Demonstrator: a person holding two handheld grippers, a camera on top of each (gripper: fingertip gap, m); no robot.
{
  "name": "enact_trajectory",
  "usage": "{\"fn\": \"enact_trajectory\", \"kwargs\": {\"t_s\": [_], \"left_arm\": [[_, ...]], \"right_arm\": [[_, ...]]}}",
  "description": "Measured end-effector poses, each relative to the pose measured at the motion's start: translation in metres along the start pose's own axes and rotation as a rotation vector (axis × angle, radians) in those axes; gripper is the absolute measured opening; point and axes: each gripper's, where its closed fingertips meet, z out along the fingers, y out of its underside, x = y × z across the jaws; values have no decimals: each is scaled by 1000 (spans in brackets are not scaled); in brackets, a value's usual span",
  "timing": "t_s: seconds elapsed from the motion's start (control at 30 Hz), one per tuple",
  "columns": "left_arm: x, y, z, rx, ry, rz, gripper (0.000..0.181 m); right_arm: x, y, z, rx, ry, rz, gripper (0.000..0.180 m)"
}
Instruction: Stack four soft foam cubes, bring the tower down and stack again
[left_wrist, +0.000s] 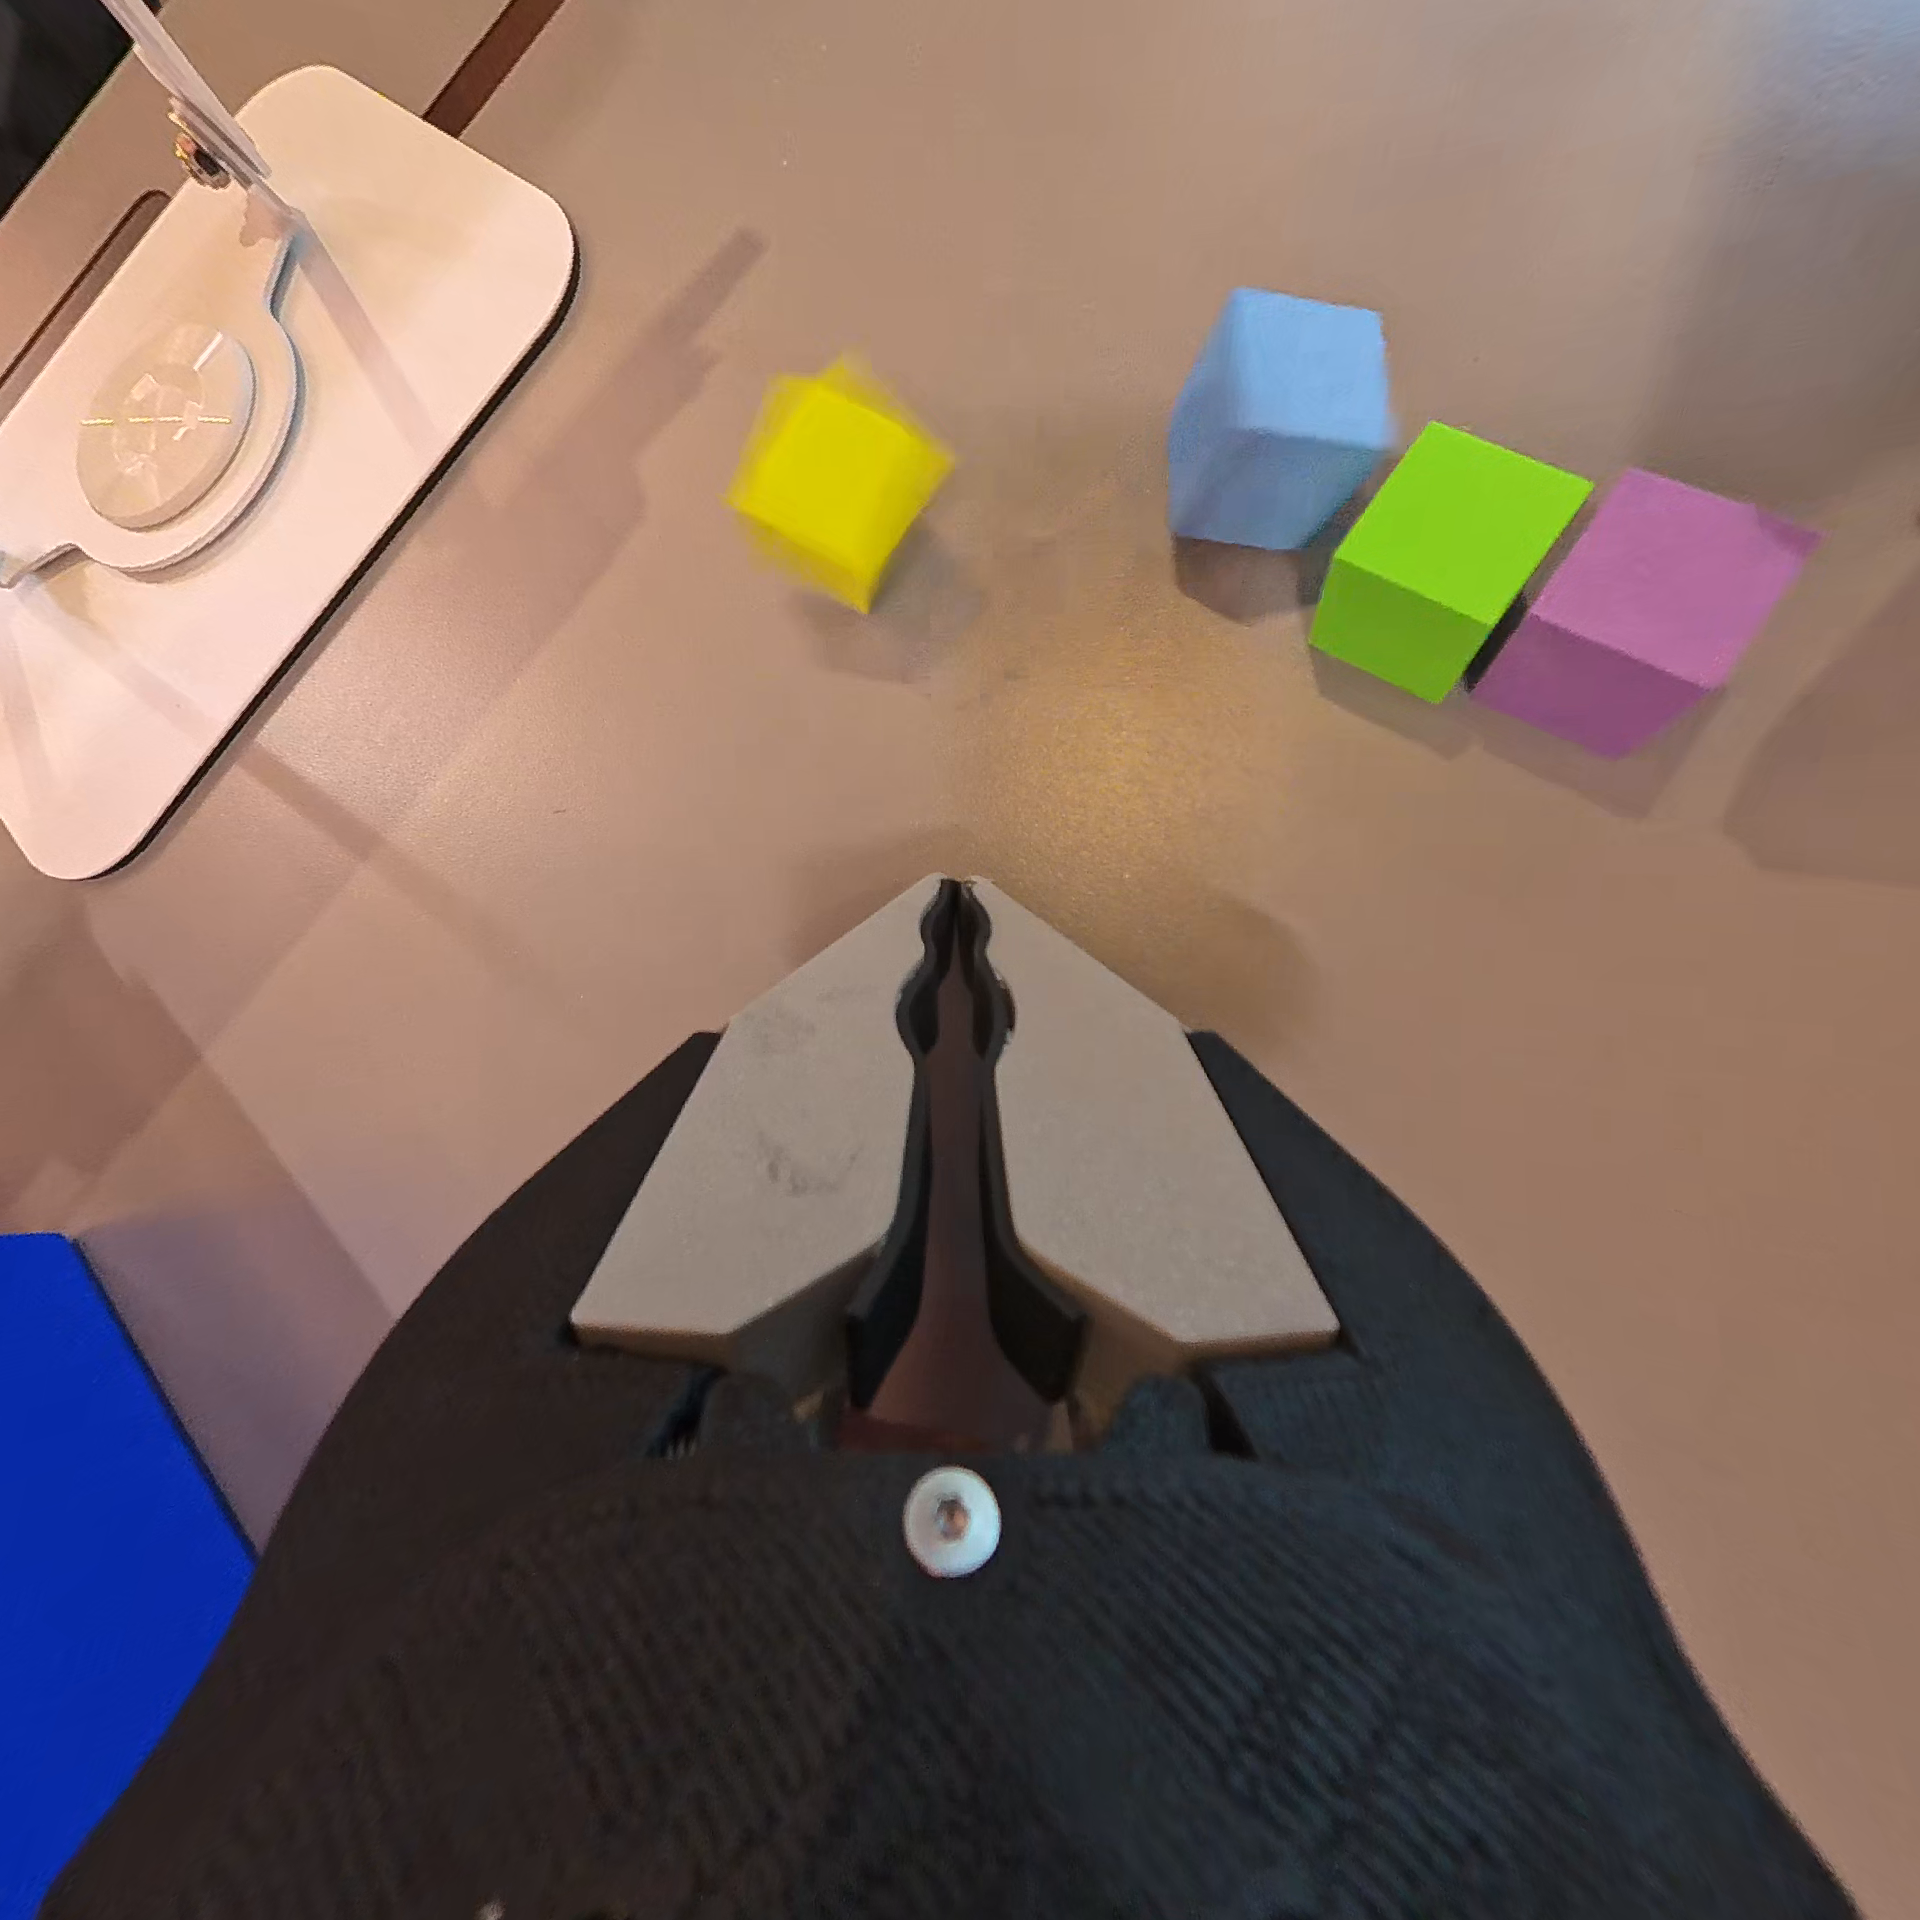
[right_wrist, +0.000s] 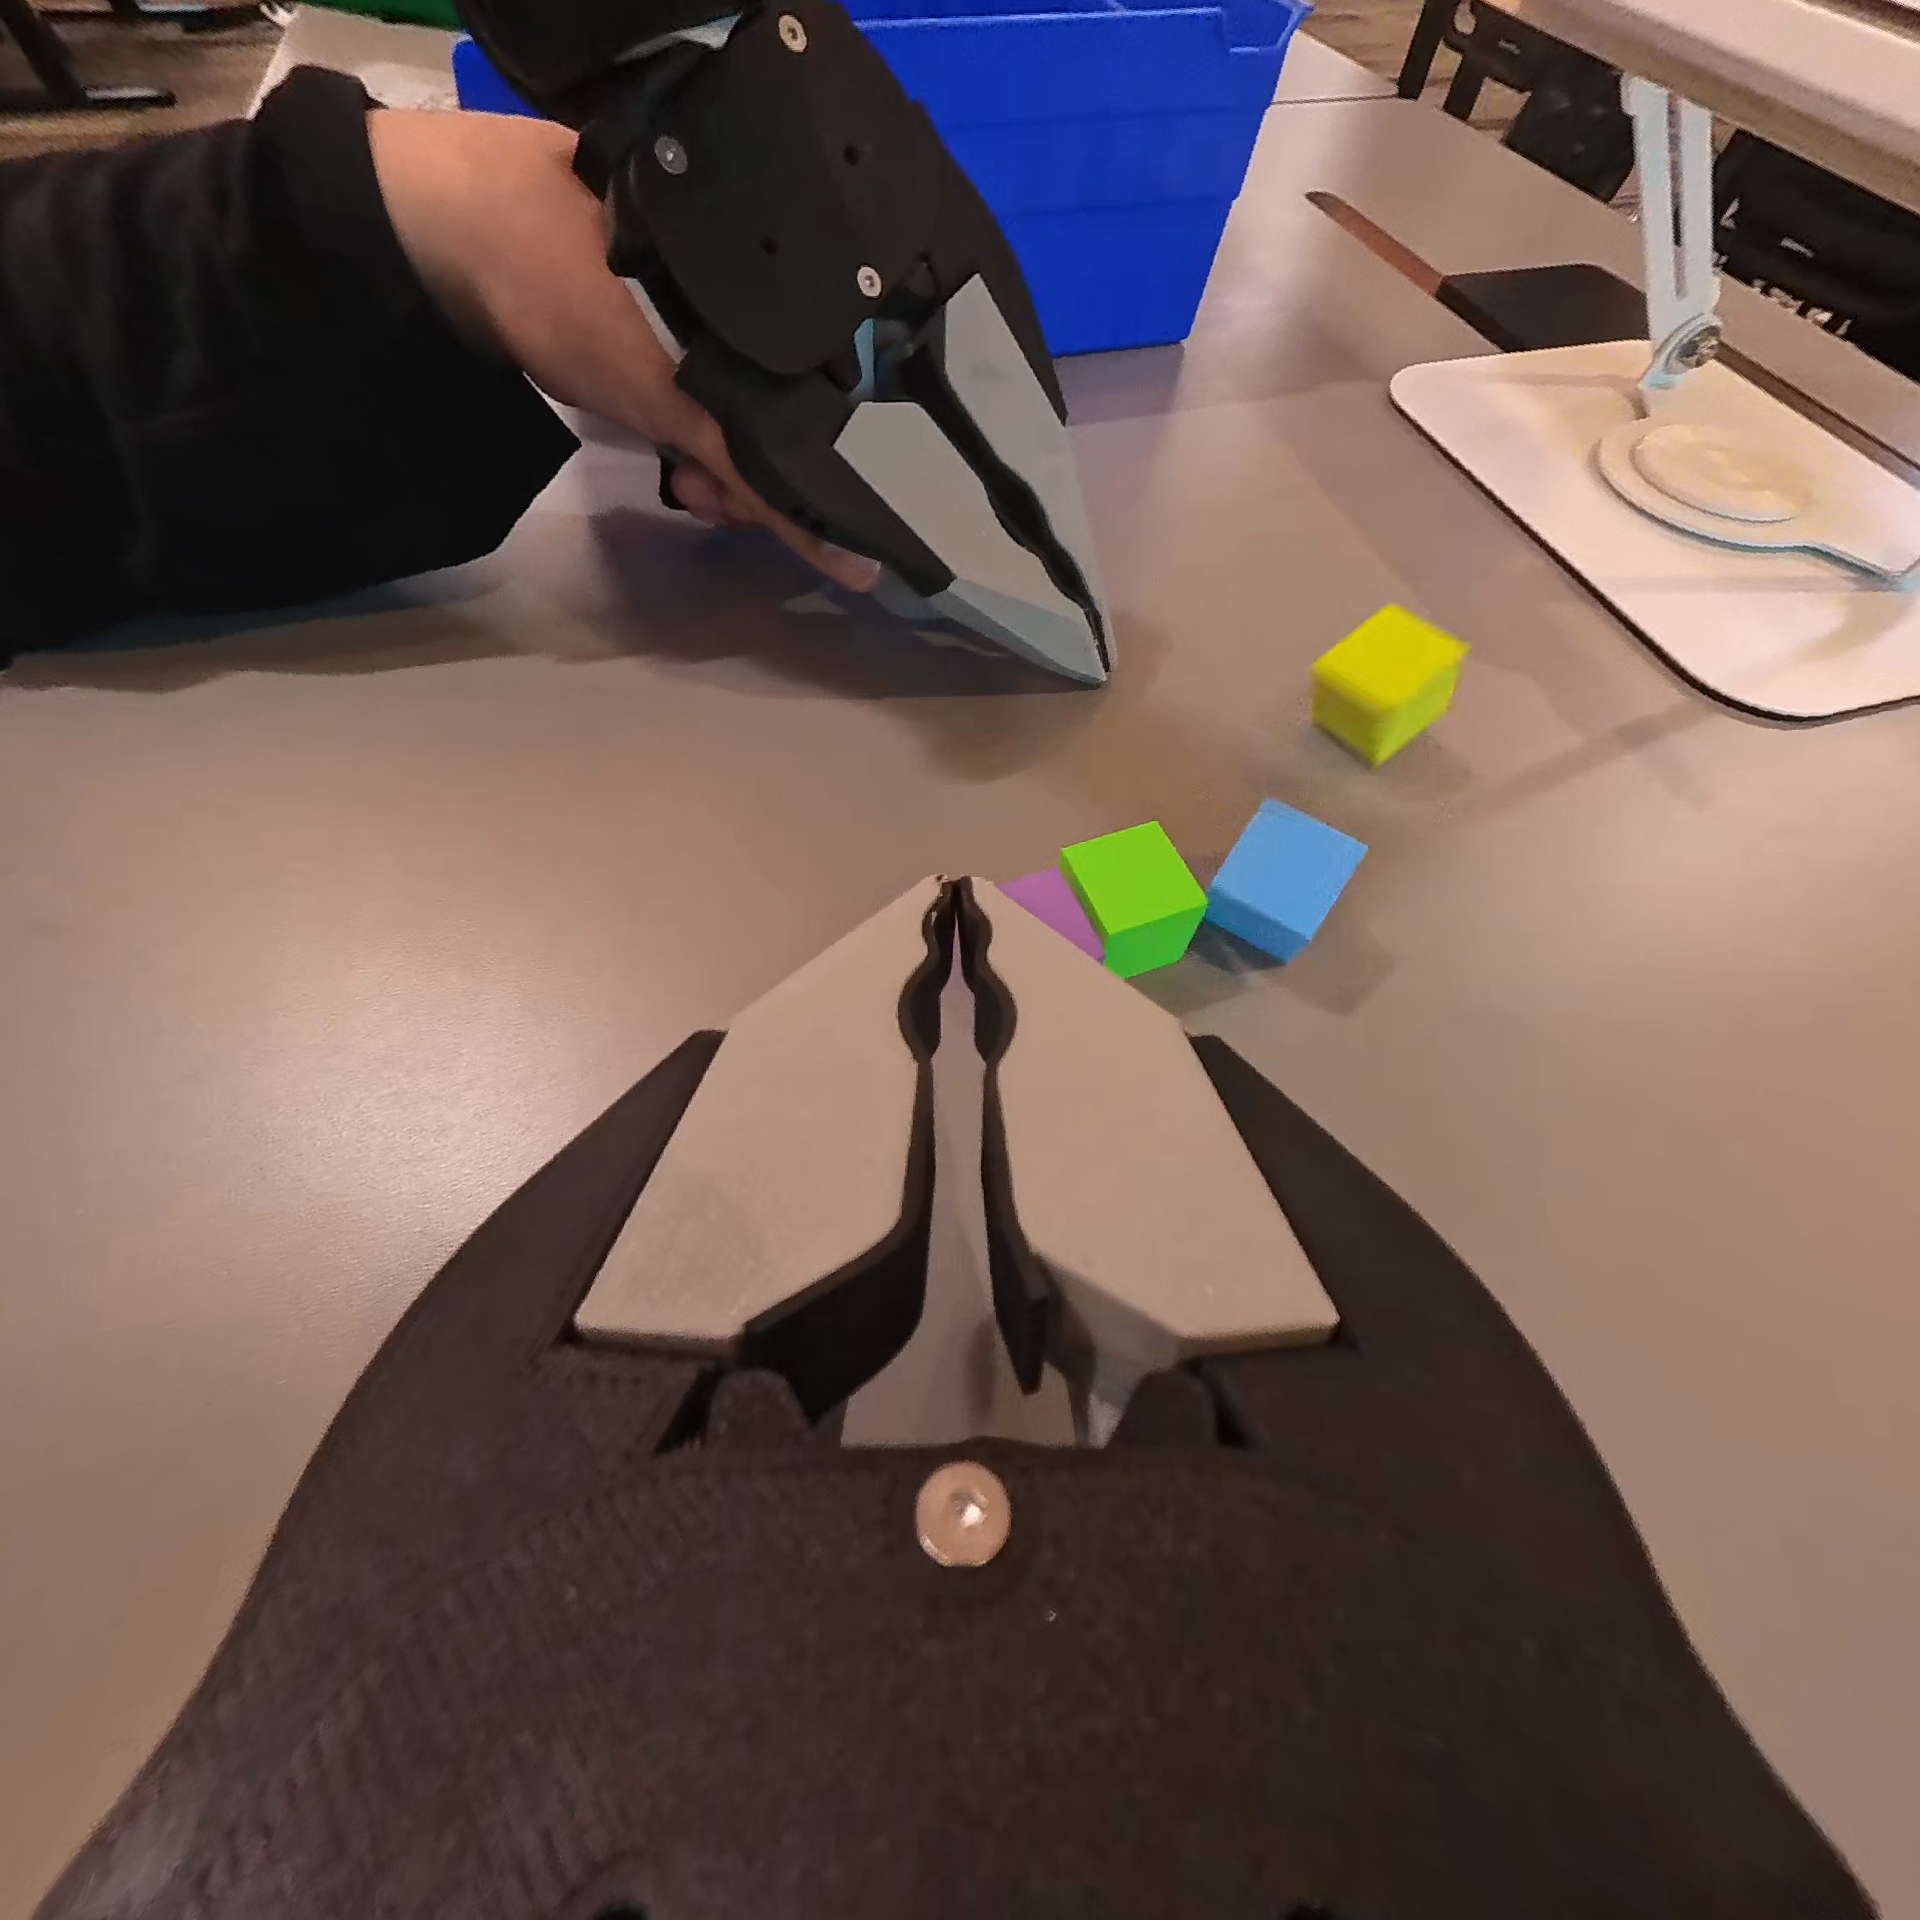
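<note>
Both closed claws (left_wrist: 958, 885) (right_wrist: 954, 883) sit near scattered cubes (left_wrist: 1449, 561).

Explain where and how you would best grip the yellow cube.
Grip the yellow cube across two opposite flat side faces, coming down from above with the gripper turned to match its skewed pose. It sits alone on the table, apart from the other cubes, so both sides look free. It looks blurred, so perhaps let it settle.

The left gripper (left_wrist: 958, 885) is empty, its fingertips pressed together and pointing to 12 o'clock. In the right wrist view it (right_wrist: 1096, 649) slants down toward 5 o'clock, gripped by a hand (right_wrist: 582, 343) in a dark sleeve. The right gripper (right_wrist: 954, 885) is likewise closed and empty.
</note>
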Motion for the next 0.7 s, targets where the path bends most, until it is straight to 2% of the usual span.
{"fn": "enact_trajectory", "kwargs": {"t_s": [0.7], "left_arm": [[0,0,0,-1,-2,5,0]], "right_arm": [[12,0,-5,11,36,38,5]]}}
